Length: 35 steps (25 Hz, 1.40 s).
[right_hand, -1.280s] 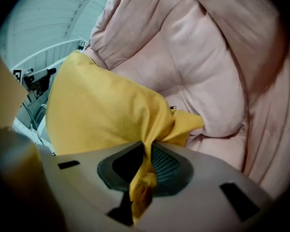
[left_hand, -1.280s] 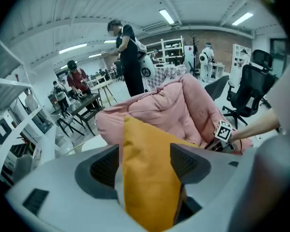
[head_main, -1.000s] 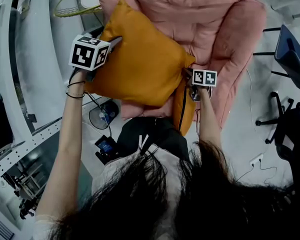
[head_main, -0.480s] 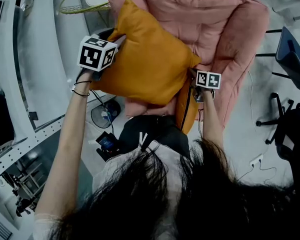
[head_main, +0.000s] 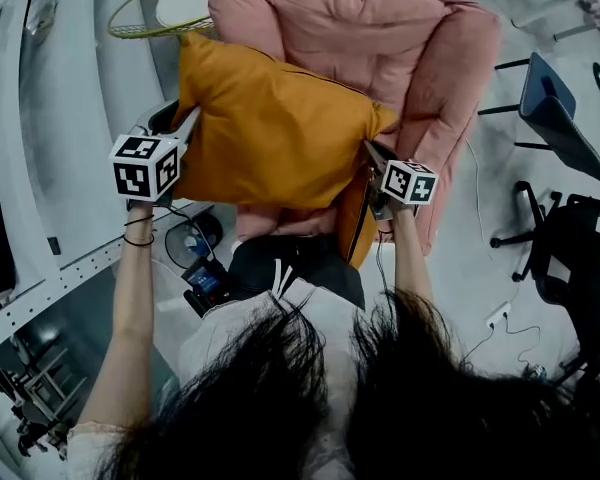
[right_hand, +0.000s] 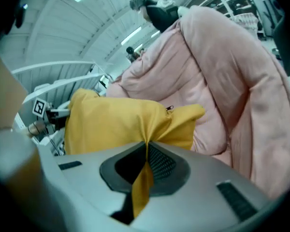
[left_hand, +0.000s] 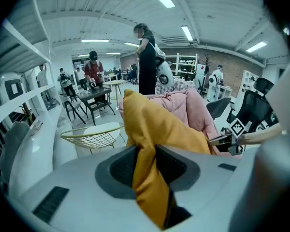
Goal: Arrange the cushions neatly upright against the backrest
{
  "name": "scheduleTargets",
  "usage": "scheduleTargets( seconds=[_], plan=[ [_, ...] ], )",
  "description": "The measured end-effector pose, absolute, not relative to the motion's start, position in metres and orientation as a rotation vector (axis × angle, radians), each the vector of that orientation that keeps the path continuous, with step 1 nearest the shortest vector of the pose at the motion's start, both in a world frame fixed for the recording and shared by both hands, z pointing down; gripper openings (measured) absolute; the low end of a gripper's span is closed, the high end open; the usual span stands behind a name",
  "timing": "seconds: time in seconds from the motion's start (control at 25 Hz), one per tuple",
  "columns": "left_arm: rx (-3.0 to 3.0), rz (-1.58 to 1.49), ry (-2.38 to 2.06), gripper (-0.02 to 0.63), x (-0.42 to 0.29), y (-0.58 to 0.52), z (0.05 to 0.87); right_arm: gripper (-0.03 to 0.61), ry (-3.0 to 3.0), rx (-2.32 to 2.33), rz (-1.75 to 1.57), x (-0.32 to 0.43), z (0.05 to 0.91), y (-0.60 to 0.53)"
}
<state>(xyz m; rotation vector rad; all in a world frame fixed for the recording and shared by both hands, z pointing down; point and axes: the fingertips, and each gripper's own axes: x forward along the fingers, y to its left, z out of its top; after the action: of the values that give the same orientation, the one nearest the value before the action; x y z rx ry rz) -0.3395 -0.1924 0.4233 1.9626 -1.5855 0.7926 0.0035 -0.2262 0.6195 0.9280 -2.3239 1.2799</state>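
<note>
**Cushion up, neither one placed yet**

We hold the orange cushion (head_main: 270, 128) in the air over the pink chair (head_main: 450, 88). The left gripper (left_hand: 146, 166) has just been closing and pinches its fabric edge. The right gripper (right_hand: 146, 161) is clamped tight on the opposite corner. A second cushion (head_main: 358, 218) sits low at the seat front. We judge neither is upright against the backrest (head_main: 350, 18) yet.

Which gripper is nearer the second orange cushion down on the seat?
Right. The right gripper, shut on the lifted cushion, sits beside the second cushion. The left gripper, whose jaws have just been closing on the lifted cushion's far edge, is across the chair from it.
</note>
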Motion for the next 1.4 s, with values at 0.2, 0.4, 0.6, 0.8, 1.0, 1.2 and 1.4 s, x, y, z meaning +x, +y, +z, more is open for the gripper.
scheduleTargets(
  seconds=[0.2,0.4,0.6,0.8,1.0,1.2,1.4],
  plan=[
    [1.966,0.661,-1.665,0.121,-0.354,-0.166,0.394,0.035,-2.483,1.027,1.139,0.009,0.537,-0.256],
    [2.011,0.54,-1.686,0.107,-0.345,-0.166,0.374,0.035,-2.538,1.108,0.913,0.024,0.471,-0.277],
    [2.068,0.449,-1.637,0.103,-0.314,-0.19,0.371,0.035,-2.536,1.229,0.76,0.063,0.43,-0.298],
    [2.087,0.44,-1.569,0.098,-0.277,-0.211,0.39,0.034,-2.49,1.363,0.741,0.104,0.422,-0.312],
    [2.089,0.452,-1.511,0.095,-0.249,-0.236,0.416,0.035,-2.439,1.447,0.751,0.135,0.428,-0.328],
    [2.002,0.501,-1.518,0.092,-0.259,-0.264,0.451,0.035,-2.454,1.482,0.803,0.126,0.441,-0.339],
    [1.884,0.444,-1.511,0.09,-0.274,-0.274,0.492,0.035,-2.395,1.382,0.779,0.107,0.474,-0.355]
  ],
)
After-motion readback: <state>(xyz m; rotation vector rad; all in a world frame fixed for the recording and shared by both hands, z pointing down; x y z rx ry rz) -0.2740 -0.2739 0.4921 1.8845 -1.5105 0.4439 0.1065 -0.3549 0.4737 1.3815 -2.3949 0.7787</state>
